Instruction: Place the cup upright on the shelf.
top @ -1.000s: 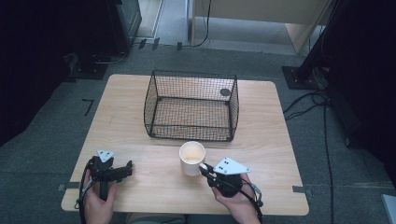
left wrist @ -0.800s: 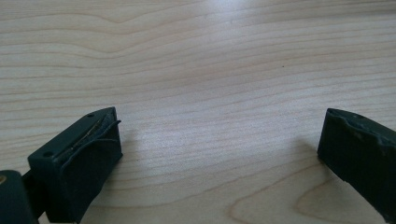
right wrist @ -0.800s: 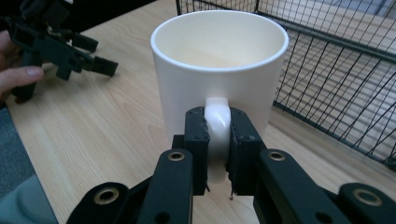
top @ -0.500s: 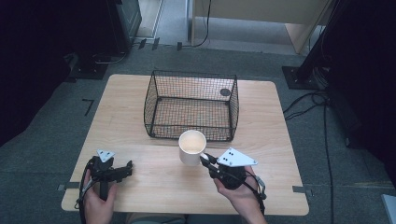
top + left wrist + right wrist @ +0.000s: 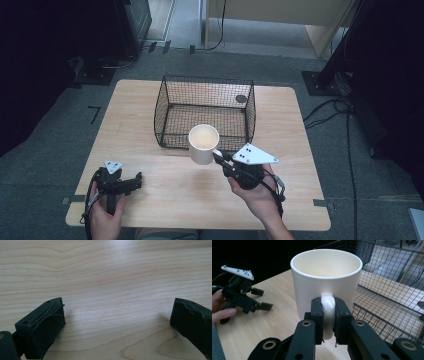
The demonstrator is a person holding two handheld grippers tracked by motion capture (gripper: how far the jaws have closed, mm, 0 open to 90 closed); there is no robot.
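Holding a cream-white ceramic mug (image 5: 203, 143) by its handle, your right gripper (image 5: 328, 315) has both jaws clamped on the loop, and the mug sits upright, lifted just in front of the black wire mesh basket (image 5: 205, 110) on the pale wooden desk (image 5: 150, 190). Your left gripper (image 5: 131, 182) rests low over the desk's near left corner, its 2 jaws spread wide apart with bare wood between them.
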